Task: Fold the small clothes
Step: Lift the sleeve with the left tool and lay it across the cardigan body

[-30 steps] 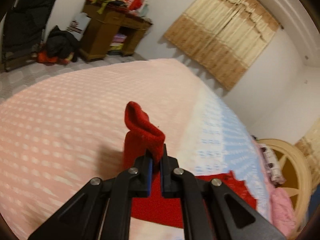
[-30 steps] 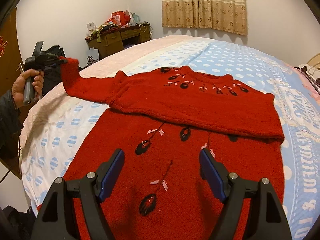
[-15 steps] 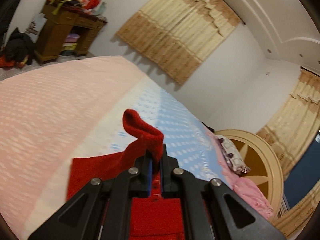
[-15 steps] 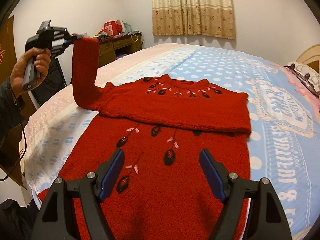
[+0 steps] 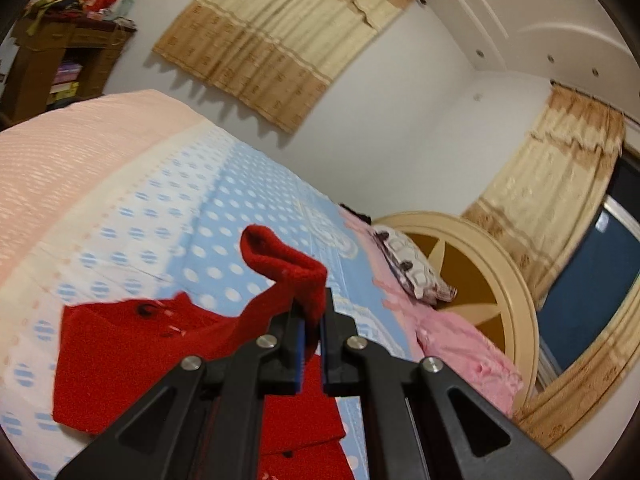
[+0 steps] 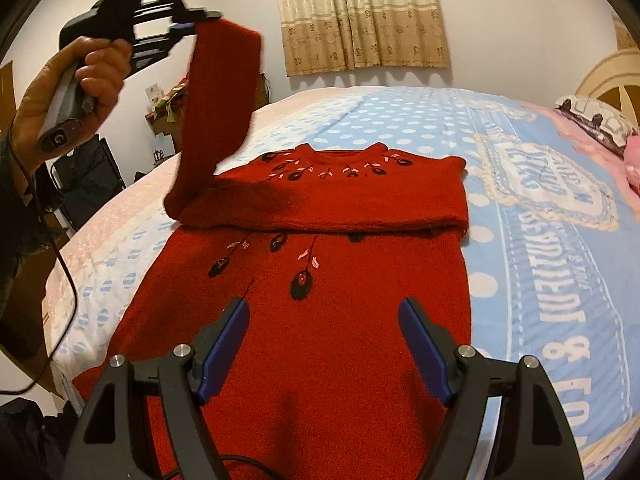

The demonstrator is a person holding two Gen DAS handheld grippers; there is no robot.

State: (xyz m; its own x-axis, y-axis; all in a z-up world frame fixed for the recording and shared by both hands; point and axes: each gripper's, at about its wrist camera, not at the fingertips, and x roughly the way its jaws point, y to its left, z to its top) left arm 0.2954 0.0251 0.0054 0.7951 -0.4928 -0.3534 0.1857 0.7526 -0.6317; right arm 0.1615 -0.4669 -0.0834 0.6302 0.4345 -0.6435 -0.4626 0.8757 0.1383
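A red knitted sweater (image 6: pixel 320 280) with black and pink flower stitching lies flat on the bed, one sleeve folded across its chest. Its other sleeve (image 6: pixel 218 108) is lifted high above the left shoulder. My left gripper (image 6: pixel 200 20) is shut on that sleeve's cuff (image 5: pixel 292 272), held by a person's hand (image 6: pixel 76 84). In the left wrist view the cuff curls over the closed blue pads of the left gripper (image 5: pixel 312 320), with the sweater's body (image 5: pixel 132 360) below. My right gripper (image 6: pixel 324 344) hovers open over the lower part of the sweater, nothing between its fingers.
The bed has a blue dotted sheet (image 6: pixel 540 240) with a pink part (image 5: pixel 72 160) on the far side. Pillows (image 5: pixel 416 272) and a round headboard (image 5: pixel 480 280) lie at one end. A cluttered wooden desk (image 5: pixel 60 56) and curtains (image 6: pixel 360 20) stand behind. A cable (image 6: pixel 60 280) hangs at the left.
The left gripper has risen and swung toward the sweater's middle, lifting the sleeve from low and outstretched to nearly upright. The right gripper has drifted a little over the sweater, still open.
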